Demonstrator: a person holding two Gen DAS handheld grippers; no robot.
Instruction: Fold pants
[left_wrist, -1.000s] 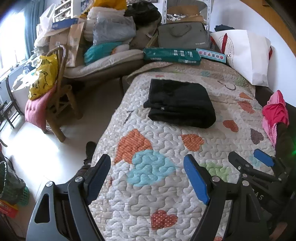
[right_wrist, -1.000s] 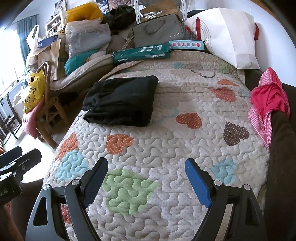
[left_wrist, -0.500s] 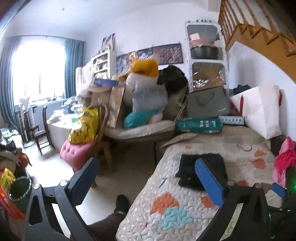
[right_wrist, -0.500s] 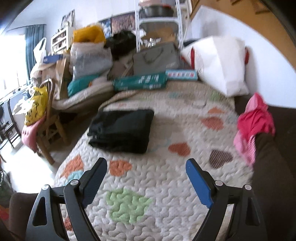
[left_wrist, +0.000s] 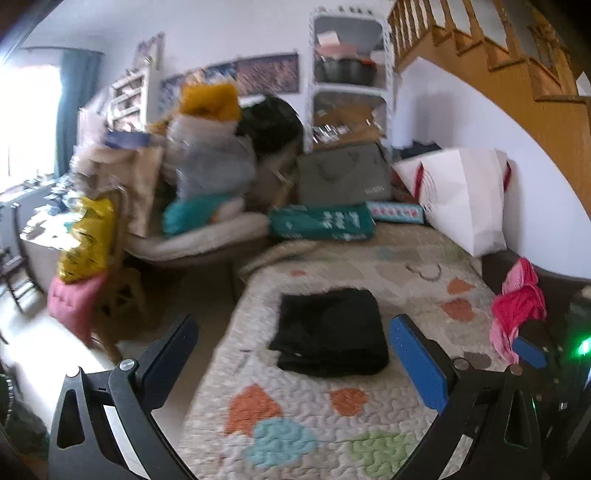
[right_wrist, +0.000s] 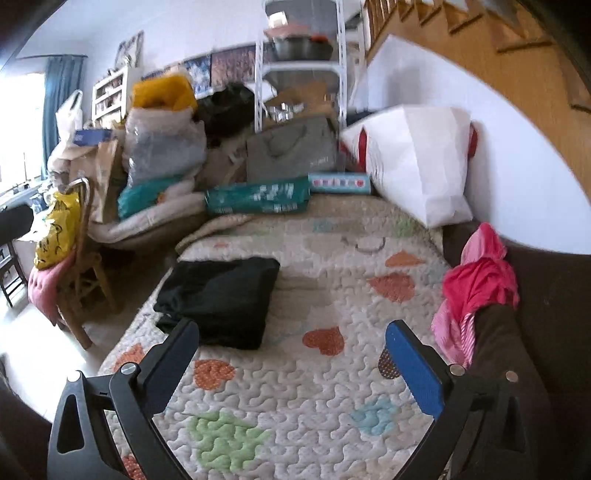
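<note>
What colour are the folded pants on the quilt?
Black; the folded pants show best in the right wrist view.

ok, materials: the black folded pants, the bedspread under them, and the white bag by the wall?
Black pants: soft matte fabric, maybe fleece or knit; thick rounded fold edges, no sheen.
Bedspread: quilted cloth, likely cotton; stitched wavy puffing with printed hearts.
White bag: looks like stiff paper; sharp creases, flat panels, stands upright. Blur leaves coated plastic possible.
</note>
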